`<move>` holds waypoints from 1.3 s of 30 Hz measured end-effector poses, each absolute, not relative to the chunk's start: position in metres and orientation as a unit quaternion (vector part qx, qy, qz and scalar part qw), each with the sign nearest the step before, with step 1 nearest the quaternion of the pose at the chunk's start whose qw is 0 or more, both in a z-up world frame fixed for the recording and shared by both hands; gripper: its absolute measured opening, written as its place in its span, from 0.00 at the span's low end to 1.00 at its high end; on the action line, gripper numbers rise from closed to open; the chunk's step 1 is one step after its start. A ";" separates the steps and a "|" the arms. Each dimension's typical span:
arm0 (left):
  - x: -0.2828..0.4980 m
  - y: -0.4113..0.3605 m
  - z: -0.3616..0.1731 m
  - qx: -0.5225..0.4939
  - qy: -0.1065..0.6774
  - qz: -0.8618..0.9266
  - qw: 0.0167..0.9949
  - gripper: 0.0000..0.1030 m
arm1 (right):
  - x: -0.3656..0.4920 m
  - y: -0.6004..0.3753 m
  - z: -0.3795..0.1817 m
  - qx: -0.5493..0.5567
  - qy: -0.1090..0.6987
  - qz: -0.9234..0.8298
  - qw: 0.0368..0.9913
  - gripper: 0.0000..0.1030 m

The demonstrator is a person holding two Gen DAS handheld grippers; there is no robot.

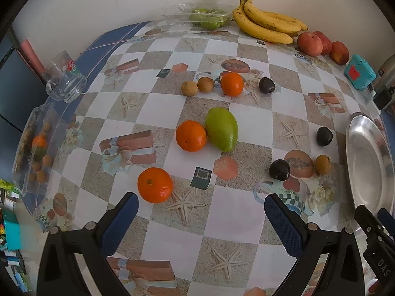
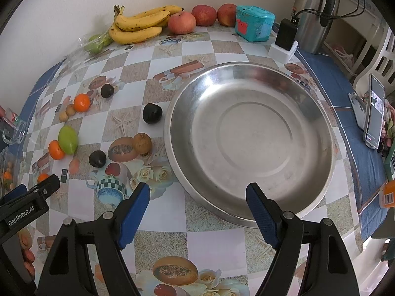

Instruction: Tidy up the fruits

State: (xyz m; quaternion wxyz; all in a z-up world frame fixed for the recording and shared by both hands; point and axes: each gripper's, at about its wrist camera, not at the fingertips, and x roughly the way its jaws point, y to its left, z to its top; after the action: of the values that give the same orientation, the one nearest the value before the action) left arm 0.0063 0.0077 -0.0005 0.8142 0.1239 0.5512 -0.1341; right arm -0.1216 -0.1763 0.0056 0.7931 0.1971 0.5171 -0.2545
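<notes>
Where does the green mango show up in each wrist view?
Left wrist view: the green mango lies near the middle of the picture, touching an orange on its left.
Right wrist view: the same mango sits at the far left edge, well left of the steel bowl.
Shared landmark: the banana bunch against the back wall.

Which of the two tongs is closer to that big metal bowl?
Right. The right tongs hang open at the metal bowl's near rim, one finger over it. The left tongs sit open farther left, by an orange.
</notes>
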 end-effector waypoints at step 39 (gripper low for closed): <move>0.008 0.000 0.016 0.124 0.530 -0.146 0.826 1.00 | -0.118 -0.174 -0.002 0.197 0.522 -0.251 0.791 0.78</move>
State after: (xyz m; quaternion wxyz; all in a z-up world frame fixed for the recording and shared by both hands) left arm 0.0075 0.0001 0.0162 0.8259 0.1244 0.5302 -0.1461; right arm -0.1178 -0.1743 -0.0019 0.7912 0.1969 0.5217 -0.2511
